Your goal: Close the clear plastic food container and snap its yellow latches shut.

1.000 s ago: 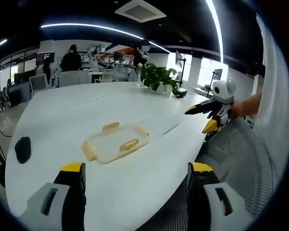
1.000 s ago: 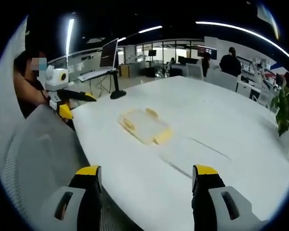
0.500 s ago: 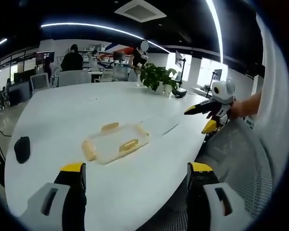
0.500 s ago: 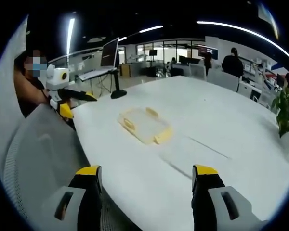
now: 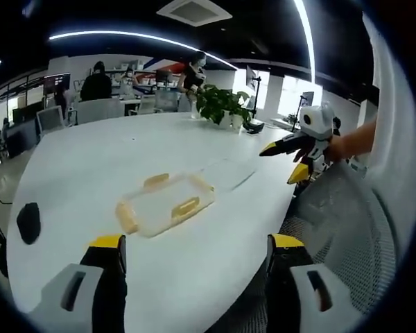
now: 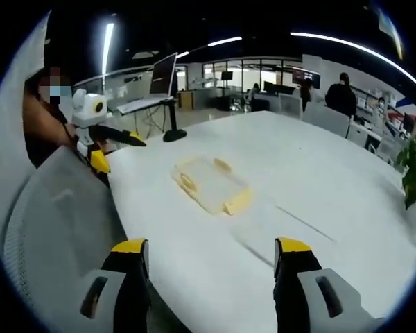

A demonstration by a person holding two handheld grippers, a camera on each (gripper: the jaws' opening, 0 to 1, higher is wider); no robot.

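Here the clear food container (image 5: 165, 204) lay flat on the white table (image 5: 90, 166), not far from the curved edge nearest the person, with its yellow latches (image 5: 188, 207) showing along its sides. A clear flat sheet (image 5: 225, 173), perhaps the lid, lay just beside it toward the plant (image 5: 220, 105); I could not tell whether the two touched. In the left gripper view the left tongs (image 5: 191, 253) stood wide open and held nothing, poised above the table edge short of the container. The right tongs (image 5: 286, 161) came into that view from the right, held in a hand (image 5: 333, 147) over a grey mesh chair back (image 5: 340, 229), its yellow-tipped jaws parted and empty. In the right gripper view the right tongs (image 6: 209, 257) gaped equally wide over the table, the container (image 6: 209, 184) lying well ahead of them. A black mouse (image 5: 28, 222) sat near the far left edge.
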